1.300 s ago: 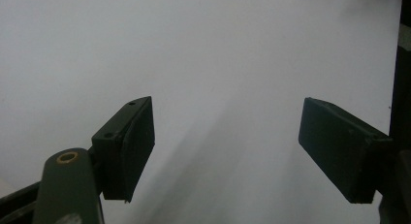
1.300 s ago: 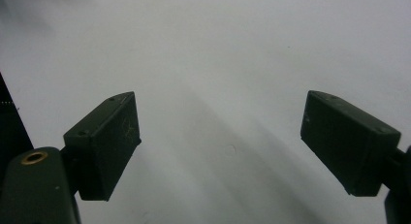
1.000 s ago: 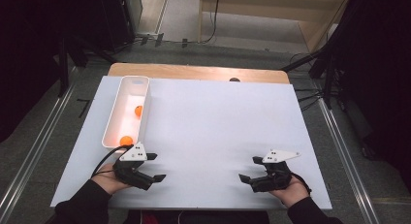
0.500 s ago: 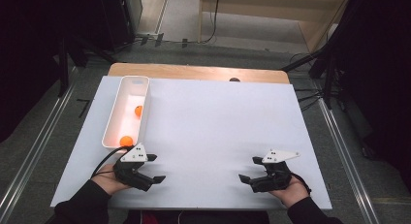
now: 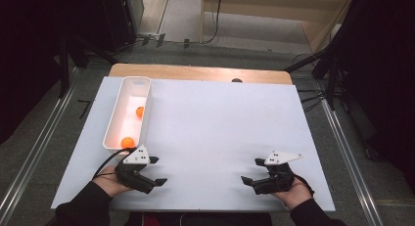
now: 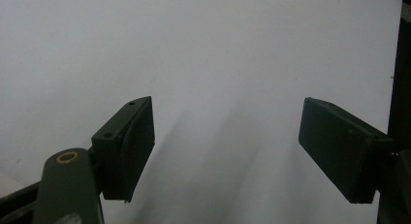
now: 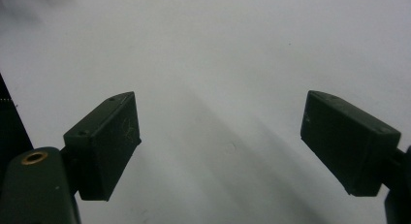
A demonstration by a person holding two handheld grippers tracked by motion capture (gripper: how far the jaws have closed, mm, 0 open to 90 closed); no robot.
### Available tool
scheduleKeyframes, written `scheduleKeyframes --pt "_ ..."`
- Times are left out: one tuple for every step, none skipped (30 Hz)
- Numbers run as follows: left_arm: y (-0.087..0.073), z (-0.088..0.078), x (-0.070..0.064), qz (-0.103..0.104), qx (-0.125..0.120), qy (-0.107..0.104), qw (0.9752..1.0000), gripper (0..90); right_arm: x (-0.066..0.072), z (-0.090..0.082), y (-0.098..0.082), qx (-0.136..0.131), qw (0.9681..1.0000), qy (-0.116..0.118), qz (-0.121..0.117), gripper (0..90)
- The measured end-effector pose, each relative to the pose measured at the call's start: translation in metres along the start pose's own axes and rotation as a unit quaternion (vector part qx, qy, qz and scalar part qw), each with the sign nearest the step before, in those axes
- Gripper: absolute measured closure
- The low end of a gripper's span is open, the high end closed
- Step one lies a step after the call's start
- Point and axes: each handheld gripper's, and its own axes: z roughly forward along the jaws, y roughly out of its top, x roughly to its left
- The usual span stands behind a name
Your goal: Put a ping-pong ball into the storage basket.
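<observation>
Two orange balls (image 5: 127, 142) sit in the white bin (image 5: 113, 119) at the left – light, round, easy to roll, so pinch gently across the middle. The left gripper (image 5: 155, 170) and the right gripper (image 5: 249, 171) are both spread, holding nothing.

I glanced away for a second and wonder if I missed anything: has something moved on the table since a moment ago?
Nothing has visibly changed. The left gripper and the right gripper rest at the near edge of the table, jaws open and empty as before, and the two orange balls lie in the white tray as they did.
</observation>
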Motion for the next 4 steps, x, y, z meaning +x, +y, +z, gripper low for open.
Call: scheduleKeyframes --pt "-0.0001 0.0003 -0.0001 0.001 0.001 0.001 1.0 21.4 0.0001 -0.0001 0.0 0.0 1.0 0.0 0.0 12.5" --pt "-0.0001 0.0006 -0.0003 0.0 0.002 0.003 1.0 21.4 0.0 -0.0001 0.0 0.001 1.0 0.0 0.0 12.6" --pt "-0.0002 0.001 0.0 0.0 0.003 0.003 1.0 21.4 0.0 0.0 0.0 0.001 1.0 0.0 0.0 12.5" --pt "-0.0003 0.001 0.0003 0.0 0.005 0.004 1.0 21.4 -0.0001 0.0 0.0 0.001 1.0 0.0 0.0 12.5"
